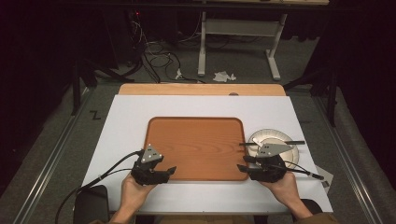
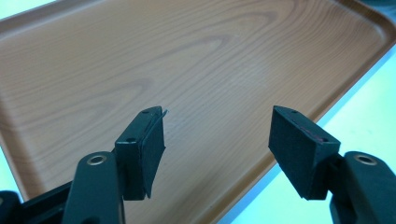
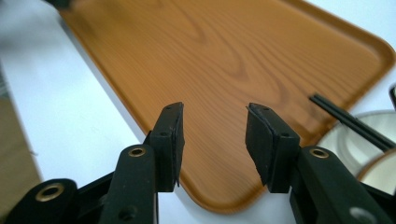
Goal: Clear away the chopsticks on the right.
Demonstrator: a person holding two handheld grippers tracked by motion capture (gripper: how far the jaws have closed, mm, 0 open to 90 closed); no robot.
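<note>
High view: both tongs, left (image 1: 169,171) and right (image 1: 242,164), gape empty at tray (image 1: 196,126) near corners; uneven clamping could tilt it onto plate (image 1: 261,136).

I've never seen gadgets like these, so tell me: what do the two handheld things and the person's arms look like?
Each hand grips matte black tongs: the left tongs and right tongs each carry a grey three-cornered plate dotted with small holes, and black cables trail from them. In the gripper views, the flat black rectangular pads sit on arms with brass-coloured rivets. The forearms are bare; no sleeves are visible.
</note>
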